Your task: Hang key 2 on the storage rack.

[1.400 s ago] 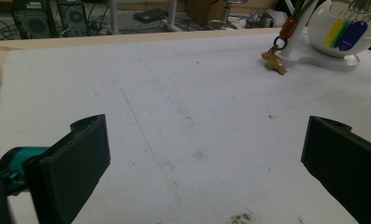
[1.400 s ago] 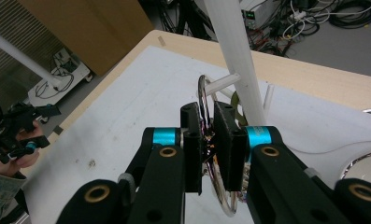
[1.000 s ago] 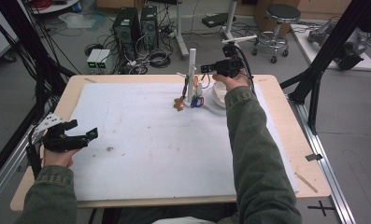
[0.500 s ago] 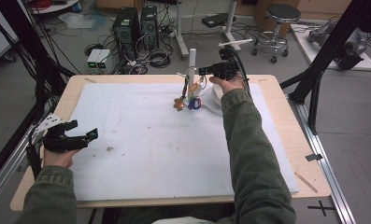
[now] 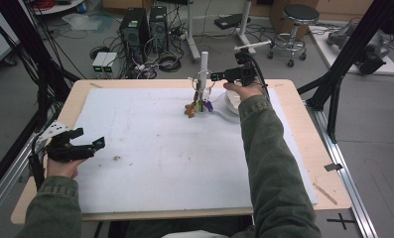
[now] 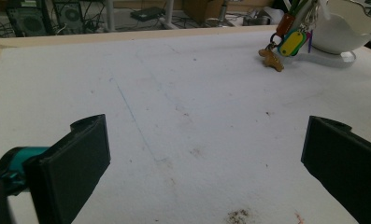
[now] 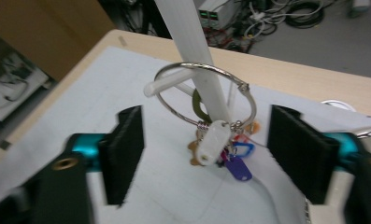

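The right gripper [image 7: 204,154] has just been opening; its jaws stand wide, one on each side of the key ring [image 7: 206,95], with clear gaps and no pad touching it. The ring hangs on a short peg [image 7: 167,84] that sticks out from the upright white post [image 7: 192,51], and loops around the post itself. Below the ring, between the fingers, dangle the key tags [image 7: 223,149]: a white one in front, blue, purple and orange ones behind it. In the high view the same gripper [image 5: 219,77] is level with the post [image 5: 203,64], at the far side of the white mat [image 5: 160,148].

The left gripper [image 6: 204,163] has its jaws wide apart with bare mat between them; the tags [image 6: 286,42] and a white bowl [image 6: 342,32] lie well ahead of its fingers.
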`<act>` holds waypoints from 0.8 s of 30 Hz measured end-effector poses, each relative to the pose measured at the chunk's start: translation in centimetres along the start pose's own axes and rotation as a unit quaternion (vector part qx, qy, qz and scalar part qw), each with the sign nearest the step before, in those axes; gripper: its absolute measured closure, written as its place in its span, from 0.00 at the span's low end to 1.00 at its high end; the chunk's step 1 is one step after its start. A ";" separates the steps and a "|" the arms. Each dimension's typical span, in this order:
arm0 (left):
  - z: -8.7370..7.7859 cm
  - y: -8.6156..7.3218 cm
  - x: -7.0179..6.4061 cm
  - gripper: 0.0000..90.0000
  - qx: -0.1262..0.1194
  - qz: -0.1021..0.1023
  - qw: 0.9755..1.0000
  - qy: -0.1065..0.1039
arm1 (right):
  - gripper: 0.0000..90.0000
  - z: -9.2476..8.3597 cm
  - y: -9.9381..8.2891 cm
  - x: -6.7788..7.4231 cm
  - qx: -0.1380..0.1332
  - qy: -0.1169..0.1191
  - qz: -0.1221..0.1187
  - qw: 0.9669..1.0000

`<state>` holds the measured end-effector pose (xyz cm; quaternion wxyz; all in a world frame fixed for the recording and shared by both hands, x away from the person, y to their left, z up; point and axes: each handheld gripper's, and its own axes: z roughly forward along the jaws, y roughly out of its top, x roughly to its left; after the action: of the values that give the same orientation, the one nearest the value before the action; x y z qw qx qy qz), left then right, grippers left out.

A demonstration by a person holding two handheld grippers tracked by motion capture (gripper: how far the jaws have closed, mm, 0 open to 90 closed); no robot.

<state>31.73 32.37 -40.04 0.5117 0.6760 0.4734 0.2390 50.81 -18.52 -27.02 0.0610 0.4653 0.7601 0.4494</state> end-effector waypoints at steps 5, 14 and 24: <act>0.0 0.0 0.0 0.02 -0.001 0.000 1.000 0.001 | 0.13 -0.2 -0.2 0.5 0.008 -0.024 -0.012 1.000; -0.1 0.0 0.0 0.02 0.000 0.002 1.000 0.001 | 0.01 -1.0 -0.5 2.3 0.001 -0.041 -0.033 0.999; 0.1 0.0 0.0 0.02 0.000 -0.001 1.000 0.000 | 0.01 -1.7 -3.3 1.8 -0.015 -0.022 -0.026 0.999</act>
<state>31.81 32.35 -40.06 0.5122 0.6753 0.4739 0.2388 46.80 -18.75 -27.85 0.0970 0.4541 0.7636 0.4487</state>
